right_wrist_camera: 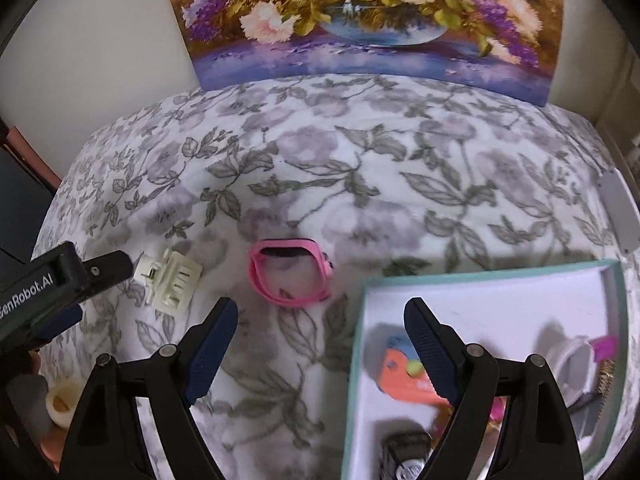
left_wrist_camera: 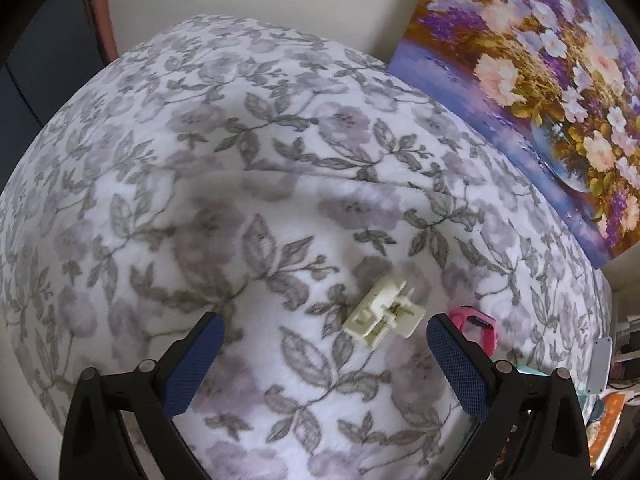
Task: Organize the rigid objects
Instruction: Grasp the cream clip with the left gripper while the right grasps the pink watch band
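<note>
A cream plastic clip (left_wrist_camera: 383, 312) lies on the flowered blanket (left_wrist_camera: 240, 184), just ahead of my open left gripper (left_wrist_camera: 322, 330) and nearer its right finger. A pink watch band (left_wrist_camera: 476, 324) peeks out behind that finger. In the right wrist view the pink band (right_wrist_camera: 290, 270) lies ahead of my open right gripper (right_wrist_camera: 320, 316), with the clip (right_wrist_camera: 172, 276) to its left and the left gripper (right_wrist_camera: 72, 276) beside the clip. A teal-edged white box (right_wrist_camera: 500, 296) at the right holds an orange toy (right_wrist_camera: 400, 368) and several small items.
A flower painting (right_wrist_camera: 360, 20) leans on the wall behind the blanket. A white flat device (right_wrist_camera: 622, 216) lies at the blanket's right edge. A small cream cup (right_wrist_camera: 62, 402) sits low at the left, off the blanket. Dark furniture (left_wrist_camera: 32, 92) stands at the far left.
</note>
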Available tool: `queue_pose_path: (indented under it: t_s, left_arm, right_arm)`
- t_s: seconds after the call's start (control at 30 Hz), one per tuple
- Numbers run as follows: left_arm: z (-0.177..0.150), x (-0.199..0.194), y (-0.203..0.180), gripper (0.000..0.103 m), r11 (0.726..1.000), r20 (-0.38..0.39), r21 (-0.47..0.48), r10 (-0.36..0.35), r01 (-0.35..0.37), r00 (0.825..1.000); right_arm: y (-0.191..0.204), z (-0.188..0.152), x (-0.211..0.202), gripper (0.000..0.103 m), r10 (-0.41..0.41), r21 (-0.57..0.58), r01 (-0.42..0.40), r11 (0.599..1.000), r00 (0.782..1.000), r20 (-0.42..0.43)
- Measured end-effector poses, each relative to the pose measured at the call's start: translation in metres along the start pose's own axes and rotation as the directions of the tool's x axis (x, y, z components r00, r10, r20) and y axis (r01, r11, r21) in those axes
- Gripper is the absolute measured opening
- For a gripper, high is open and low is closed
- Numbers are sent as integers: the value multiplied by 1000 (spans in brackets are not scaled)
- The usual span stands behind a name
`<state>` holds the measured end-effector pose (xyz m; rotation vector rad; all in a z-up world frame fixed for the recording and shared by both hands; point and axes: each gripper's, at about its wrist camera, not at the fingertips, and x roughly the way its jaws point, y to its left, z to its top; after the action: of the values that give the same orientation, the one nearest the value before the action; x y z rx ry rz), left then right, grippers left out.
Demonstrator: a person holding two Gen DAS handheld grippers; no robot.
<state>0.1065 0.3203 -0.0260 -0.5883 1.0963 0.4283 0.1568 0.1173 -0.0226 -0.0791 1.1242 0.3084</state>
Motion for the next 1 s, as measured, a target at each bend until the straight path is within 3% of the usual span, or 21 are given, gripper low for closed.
queue_pose_path:
  t_s: [0.17,0.27,0.33,0.47,0.7,1.0]
  left_arm:
    - [4,12,-11,99,999,-6,35,-5,5,1000]
    - [5,18,-15,95,999,-9,48,-6,7,1000]
    - [6,21,-18,93,998,-9,56,-9,10,1000]
    - [7,27,-21,87,997,-14,71,-14,15,1000]
    - [6,37,-22,82,997,-38,79,-24,27,999]
    - [5,46,-26,68,995,-49,95,-32,37,998]
  right_arm:
    - [10,6,16,83,12,-23,-12,1000,1000,-1]
    - [17,8,21,83,-32,-54,32,998,999,11]
    - [22,10,20,76,-30,-83,32,996,999,30]
    - [26,13,21,74,-15,-100,18,995,999,34]
    - [29,14,40,72,-37,-107,38,994,999,4]
    - [31,13,58,65,-65,-122,62,991,998,-15]
